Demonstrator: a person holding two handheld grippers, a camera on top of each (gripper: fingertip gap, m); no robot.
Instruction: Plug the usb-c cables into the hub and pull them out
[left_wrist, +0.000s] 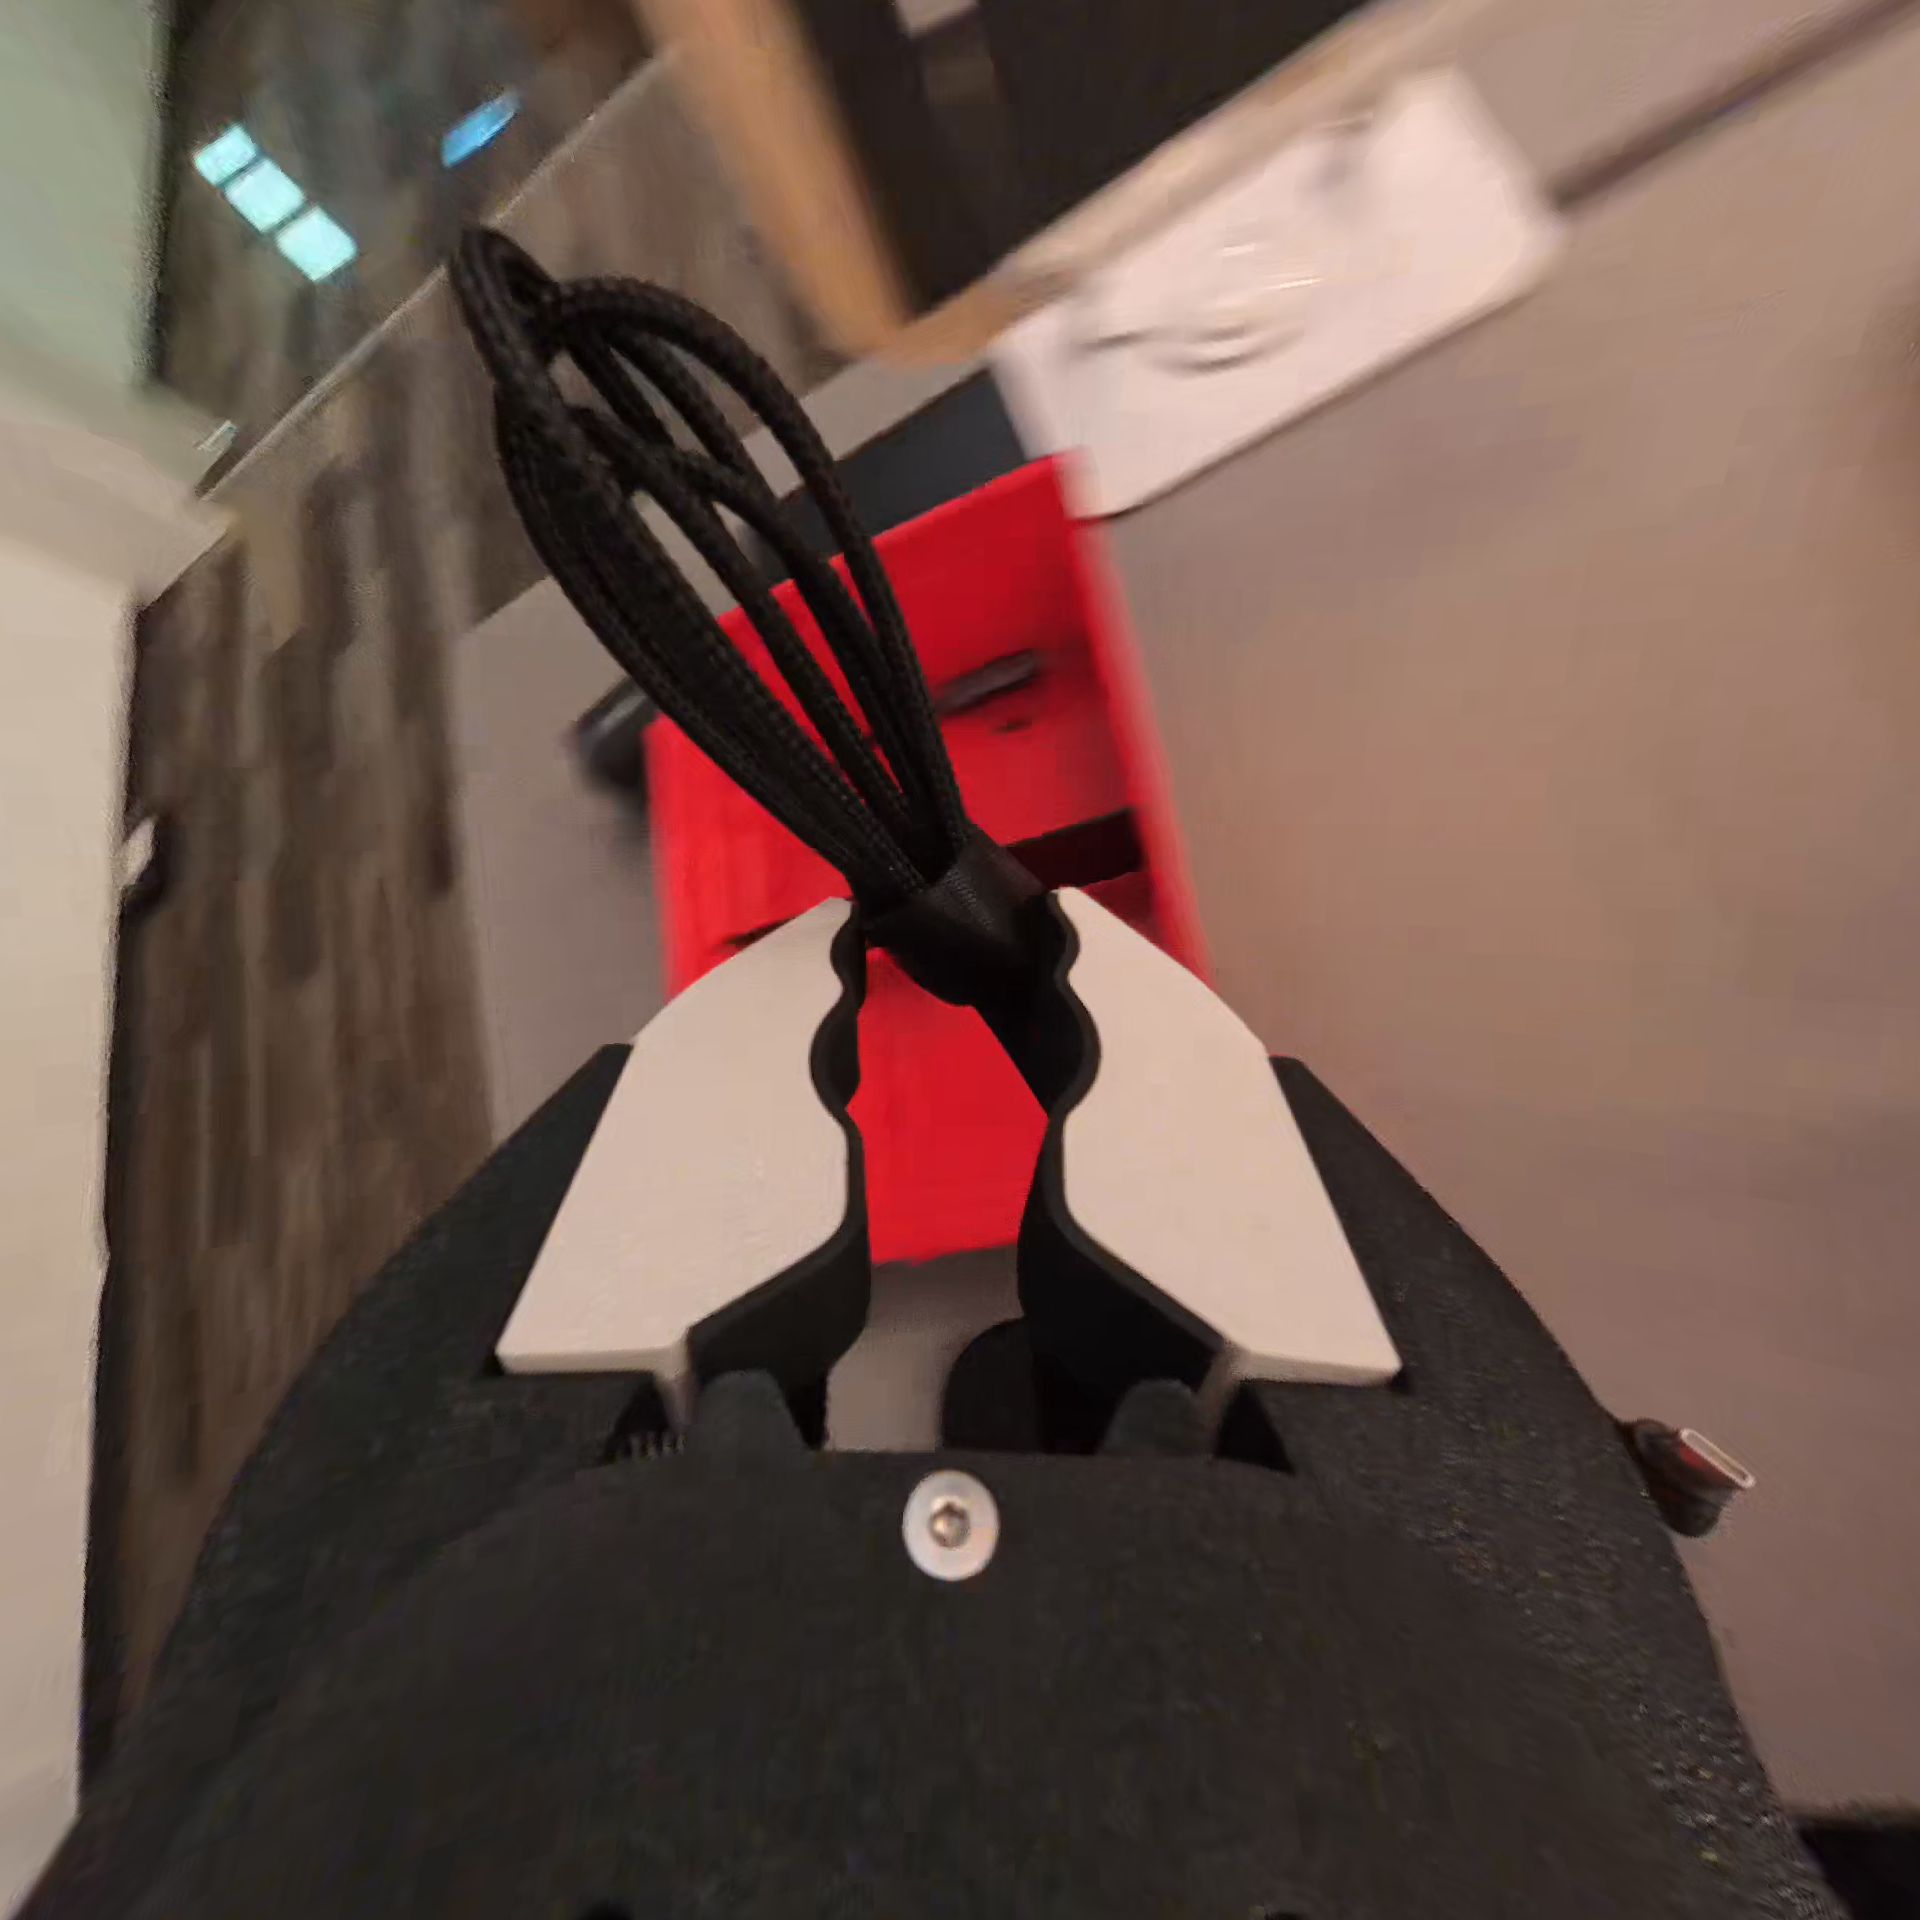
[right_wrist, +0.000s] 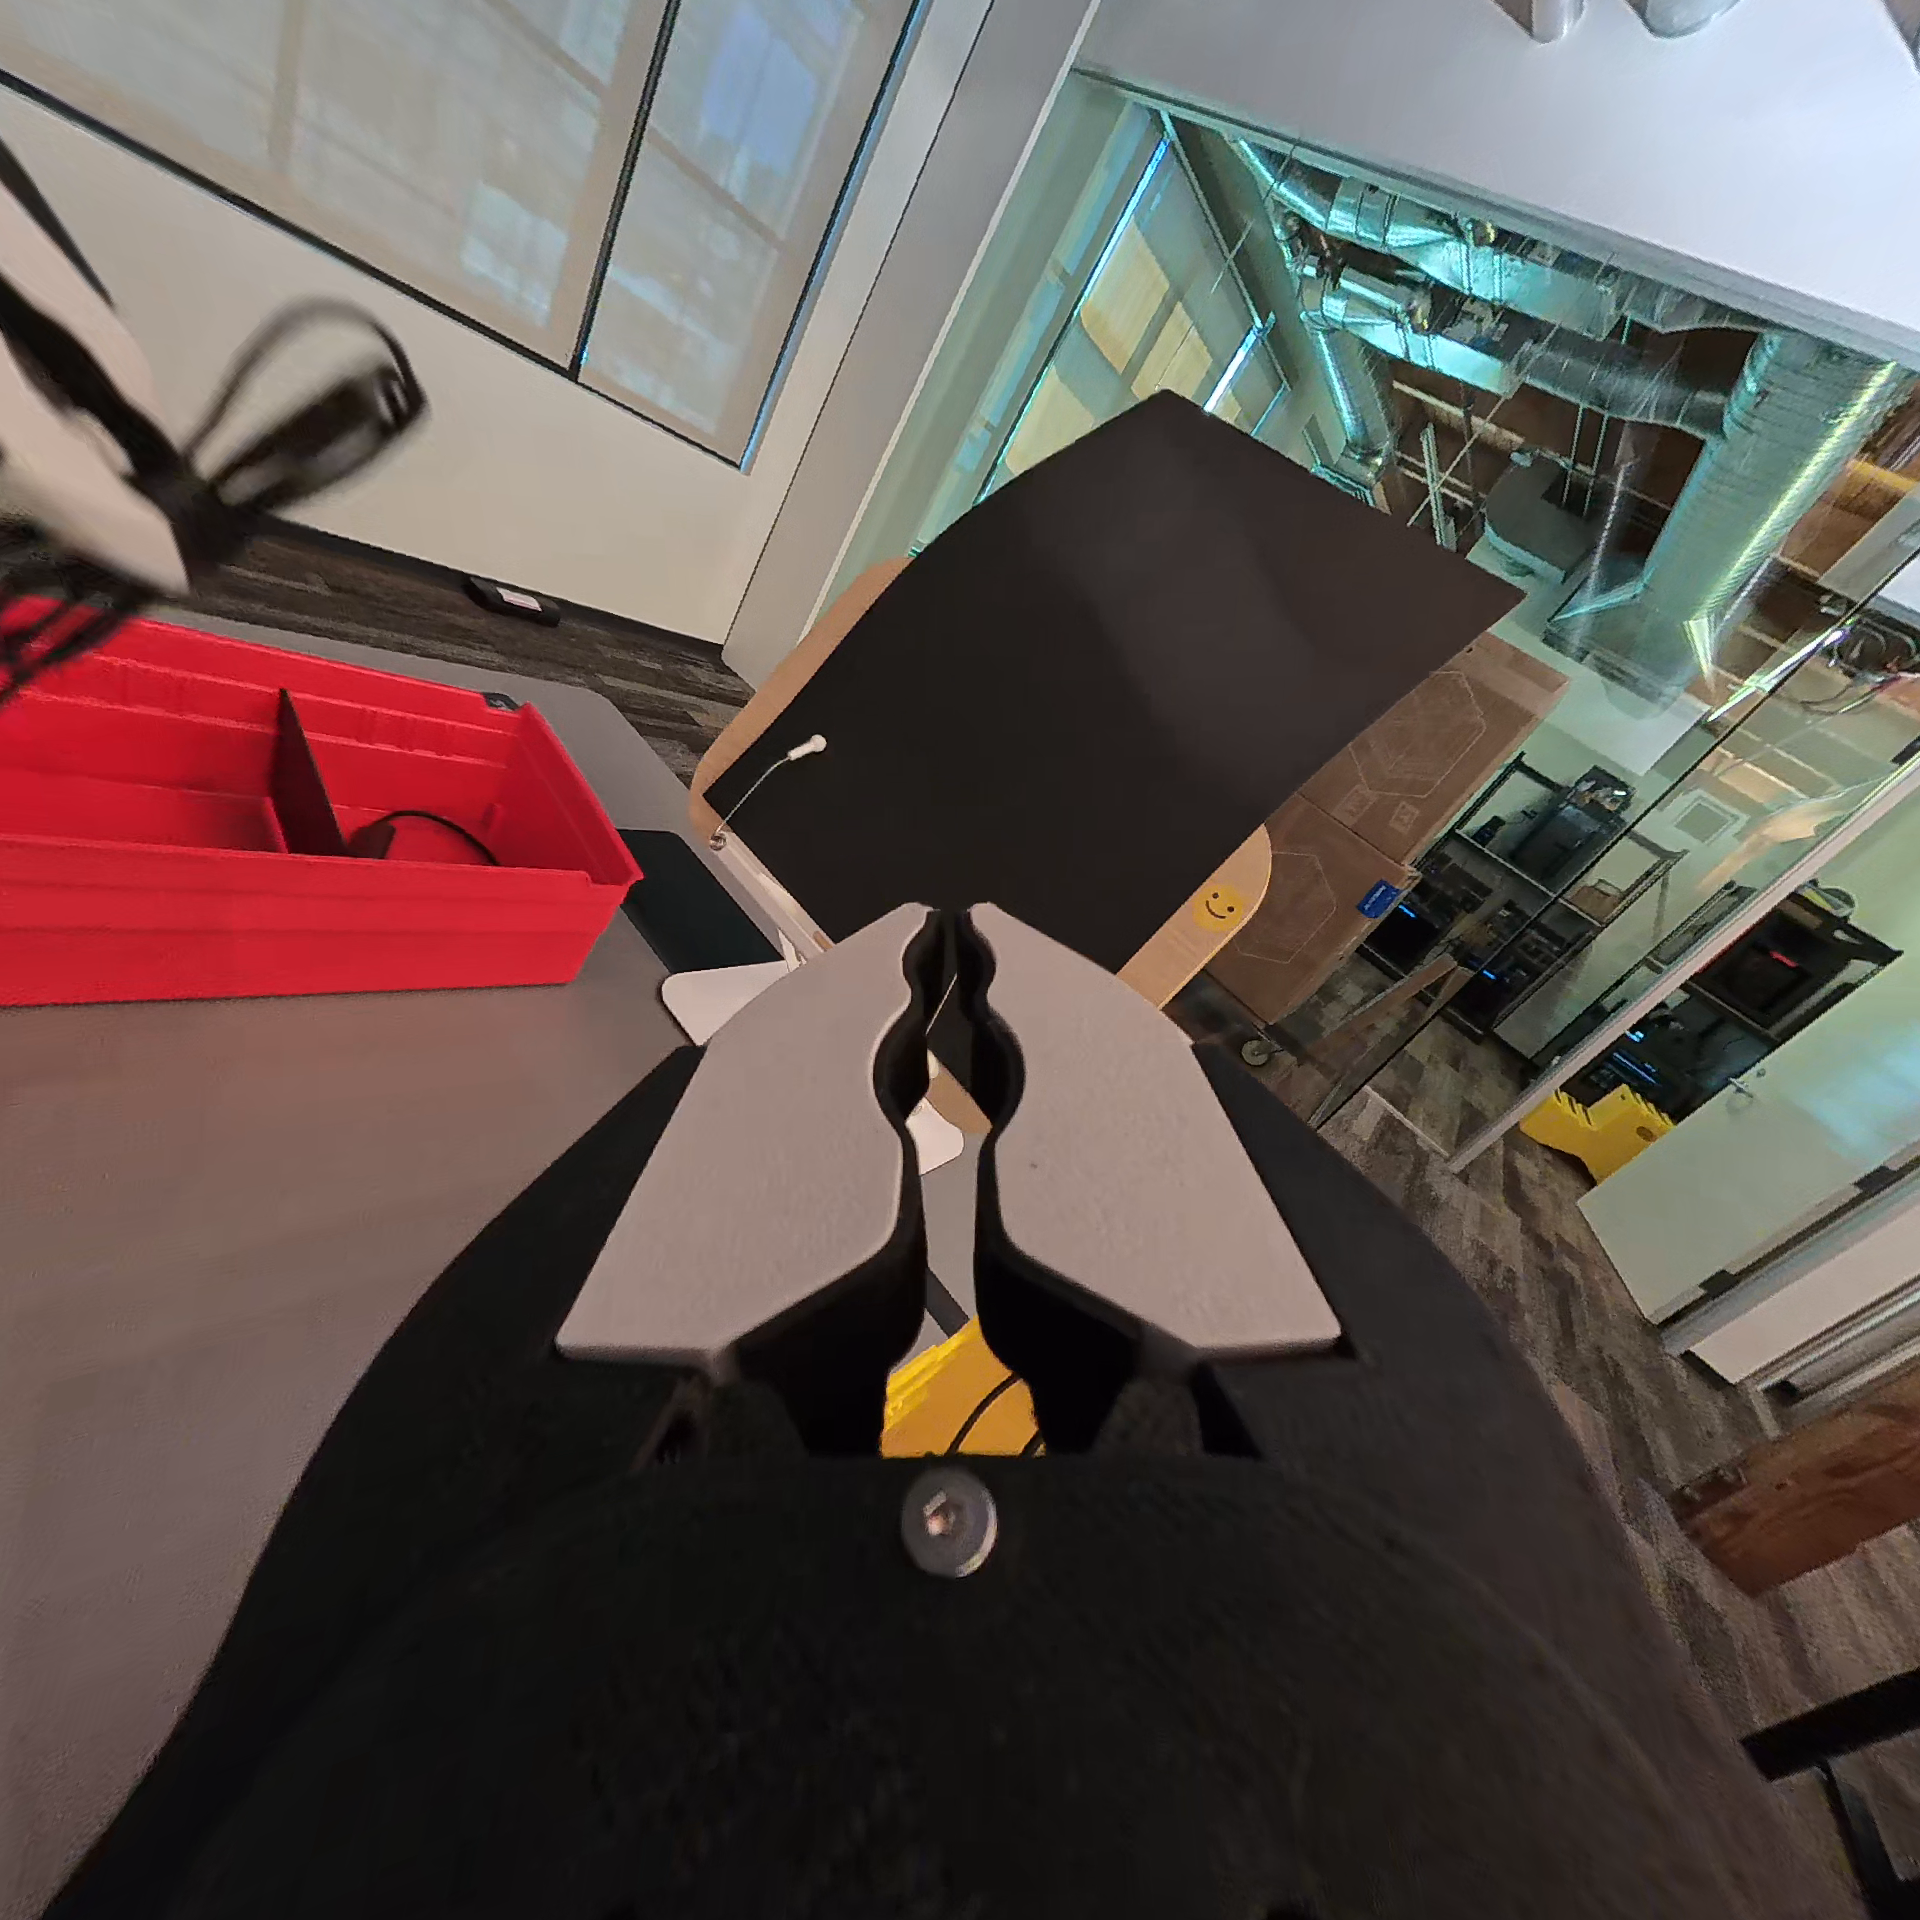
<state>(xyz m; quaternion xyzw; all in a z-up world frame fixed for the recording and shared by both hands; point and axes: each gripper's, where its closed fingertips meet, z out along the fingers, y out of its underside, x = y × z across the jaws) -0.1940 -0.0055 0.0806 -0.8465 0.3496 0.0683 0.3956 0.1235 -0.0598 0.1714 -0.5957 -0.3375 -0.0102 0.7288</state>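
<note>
My left gripper (left_wrist: 956, 935) is shut on a bundled black braided usb-c cable (left_wrist: 717, 582), gripping it at its strap so the loops stand out past the fingertips. One cable plug (left_wrist: 1694, 1470) hangs at the lower right of the left wrist view. The bundle is held above a red bin (left_wrist: 935, 727). In the right wrist view the left gripper with the cable (right_wrist: 301, 416) shows blurred at the upper left, over the red bin (right_wrist: 312, 935). My right gripper (right_wrist: 951, 920) is shut and empty, past the grey table's edge. No hub is in view.
The red bin has a black divider (right_wrist: 307, 779) and a black cable (right_wrist: 416, 836) inside. A white object (left_wrist: 1278, 281) lies on the grey table (left_wrist: 1507, 831). A black-topped table (right_wrist: 1122, 665), cardboard boxes (right_wrist: 1382, 810) and glass walls stand beyond. The left gripper's tips are roughly 35 cm from the right gripper's.
</note>
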